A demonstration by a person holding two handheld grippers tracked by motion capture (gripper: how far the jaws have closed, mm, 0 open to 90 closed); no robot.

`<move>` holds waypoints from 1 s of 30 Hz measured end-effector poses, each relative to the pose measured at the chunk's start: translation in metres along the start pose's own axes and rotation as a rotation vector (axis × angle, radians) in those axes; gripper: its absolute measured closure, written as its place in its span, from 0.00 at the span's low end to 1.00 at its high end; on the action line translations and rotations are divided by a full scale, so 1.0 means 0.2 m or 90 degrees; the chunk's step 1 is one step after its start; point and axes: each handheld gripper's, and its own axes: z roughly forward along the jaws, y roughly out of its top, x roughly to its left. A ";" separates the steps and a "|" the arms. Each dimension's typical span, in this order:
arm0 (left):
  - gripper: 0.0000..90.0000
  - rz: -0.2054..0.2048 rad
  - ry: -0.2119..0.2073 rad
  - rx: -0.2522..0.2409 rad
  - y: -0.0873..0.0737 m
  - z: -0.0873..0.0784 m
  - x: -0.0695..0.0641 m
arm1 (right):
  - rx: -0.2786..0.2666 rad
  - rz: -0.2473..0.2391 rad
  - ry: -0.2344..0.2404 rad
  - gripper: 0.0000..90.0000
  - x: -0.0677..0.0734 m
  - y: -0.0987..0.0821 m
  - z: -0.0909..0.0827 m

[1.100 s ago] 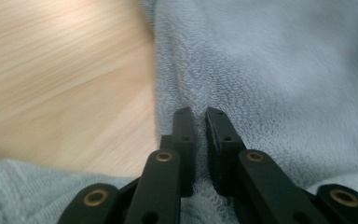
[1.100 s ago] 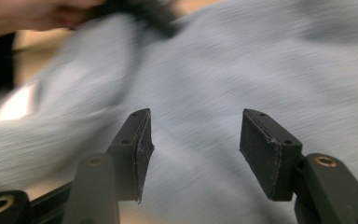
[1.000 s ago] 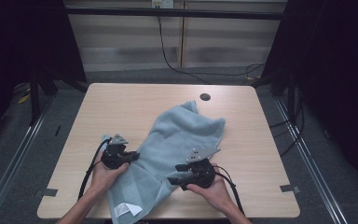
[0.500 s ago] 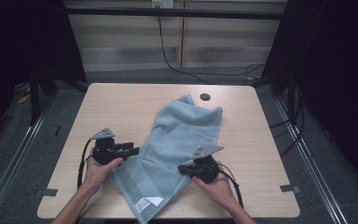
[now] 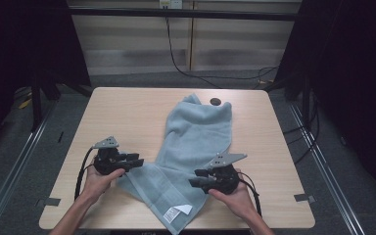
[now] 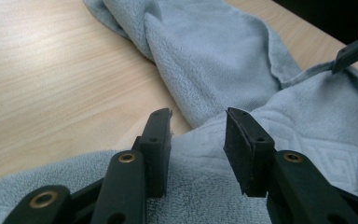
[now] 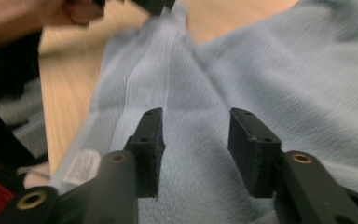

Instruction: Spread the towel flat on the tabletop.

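Light wooden tabletop point(image 5: 127, 117) with rounded corners; a small dark round disc point(image 5: 215, 102) lies near its far edge. Grey floor point(image 5: 24, 147) surrounds it, with metal rails point(image 5: 10, 171) alongside. A black cable point(image 5: 176, 54) hangs on the back wall.

Black two-jaw tongs point(image 5: 136, 160), brass rivets, grey triangular top plates, looping black cables.

Towel point(image 6: 223, 56) under the tongs: soft, nubbly pale-blue terry cloth; table point(image 6: 51, 74) beside them: smooth, light wood-grain; their pads point(image 6: 242, 149): matt black.
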 end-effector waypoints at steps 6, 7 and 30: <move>0.68 -0.013 0.007 0.003 -0.02 0.00 0.03 | 0.075 -0.027 -0.024 0.58 -0.01 -0.09 0.15; 0.67 -0.016 0.011 -0.002 -0.02 -0.01 0.04 | 0.079 -0.035 -0.036 0.74 -0.01 -0.09 0.15; 0.78 0.027 0.025 0.088 -0.09 0.10 0.02 | 0.065 -0.015 -0.009 0.71 0.08 -0.19 -0.08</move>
